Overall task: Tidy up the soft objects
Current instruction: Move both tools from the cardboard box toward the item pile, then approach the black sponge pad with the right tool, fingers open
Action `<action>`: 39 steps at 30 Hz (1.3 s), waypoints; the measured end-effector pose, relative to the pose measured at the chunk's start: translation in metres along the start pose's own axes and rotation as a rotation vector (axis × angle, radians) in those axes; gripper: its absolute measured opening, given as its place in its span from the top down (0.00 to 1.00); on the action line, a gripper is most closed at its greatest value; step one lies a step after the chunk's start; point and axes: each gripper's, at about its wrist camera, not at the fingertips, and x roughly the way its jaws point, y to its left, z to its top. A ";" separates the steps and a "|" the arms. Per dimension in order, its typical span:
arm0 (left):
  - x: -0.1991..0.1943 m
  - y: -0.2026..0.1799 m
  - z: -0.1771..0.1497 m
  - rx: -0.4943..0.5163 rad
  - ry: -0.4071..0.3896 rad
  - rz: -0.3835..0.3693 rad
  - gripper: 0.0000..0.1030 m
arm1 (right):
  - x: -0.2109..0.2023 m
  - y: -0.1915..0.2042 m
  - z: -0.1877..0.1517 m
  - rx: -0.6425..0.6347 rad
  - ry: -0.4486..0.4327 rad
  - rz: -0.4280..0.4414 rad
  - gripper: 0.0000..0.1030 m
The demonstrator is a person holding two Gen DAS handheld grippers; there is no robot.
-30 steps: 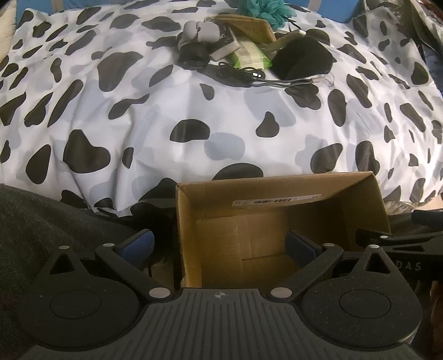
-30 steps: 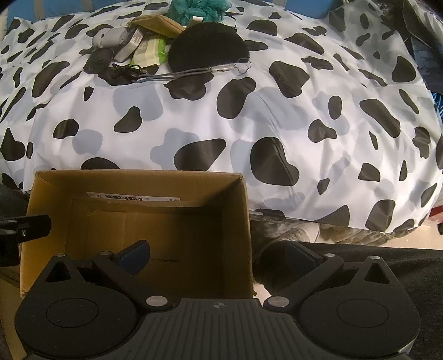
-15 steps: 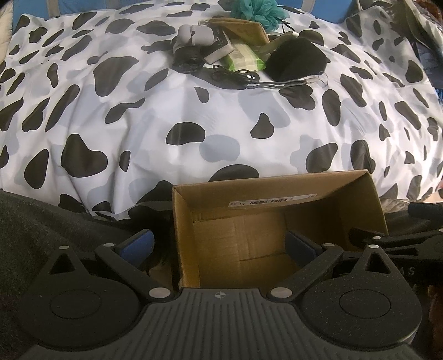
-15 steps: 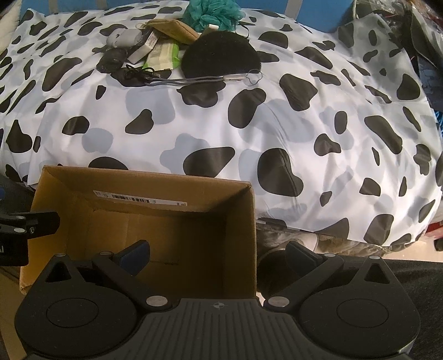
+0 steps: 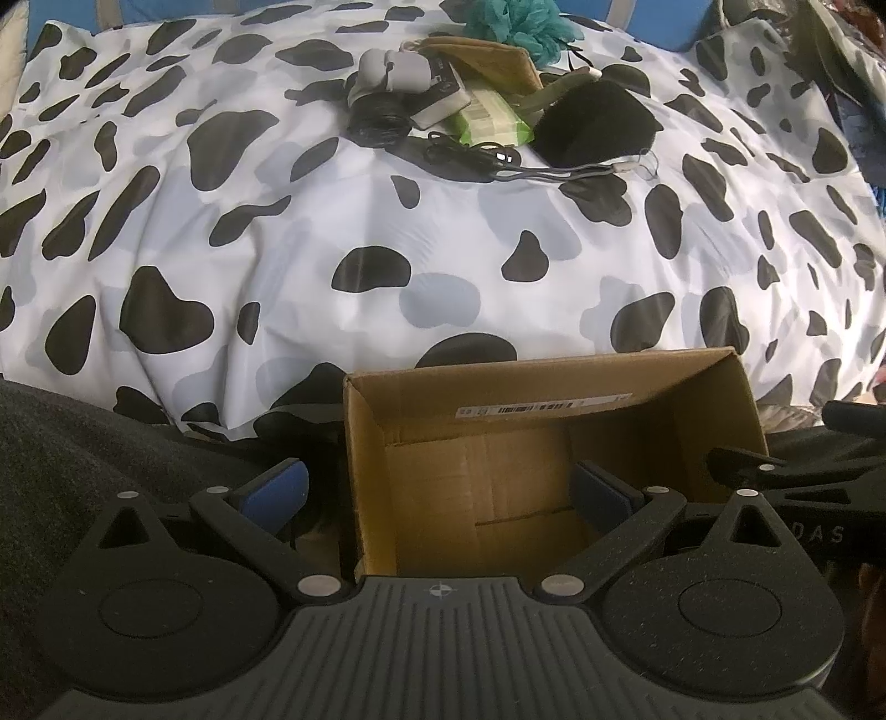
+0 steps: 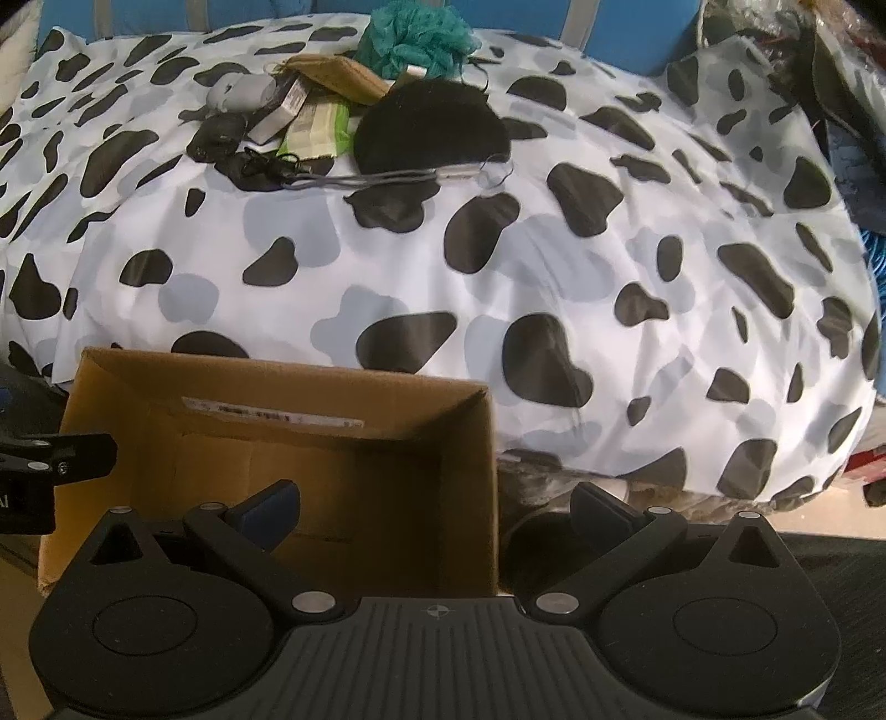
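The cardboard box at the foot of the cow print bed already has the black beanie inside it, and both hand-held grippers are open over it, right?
Not quite. The cardboard box is empty; the black beanie lies on the cow print duvet among the far pile, as the right wrist view shows. The left hand-held gripper and right hand-held gripper are indeed open over it.

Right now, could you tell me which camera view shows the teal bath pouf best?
The right wrist view: the teal bath pouf sits almost whole at the far edge of the cow-print duvet, behind the black beanie. The left wrist view catches only its lower part, cropped by the frame's top edge.
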 end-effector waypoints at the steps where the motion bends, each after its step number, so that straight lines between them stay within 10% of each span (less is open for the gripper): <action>1: 0.000 0.000 0.000 -0.002 -0.002 -0.003 0.00 | -0.001 0.000 0.001 -0.005 -0.012 -0.007 0.00; 39: 0.001 0.016 0.056 0.045 -0.150 -0.025 0.00 | 0.010 -0.064 0.053 0.100 -0.202 0.025 0.00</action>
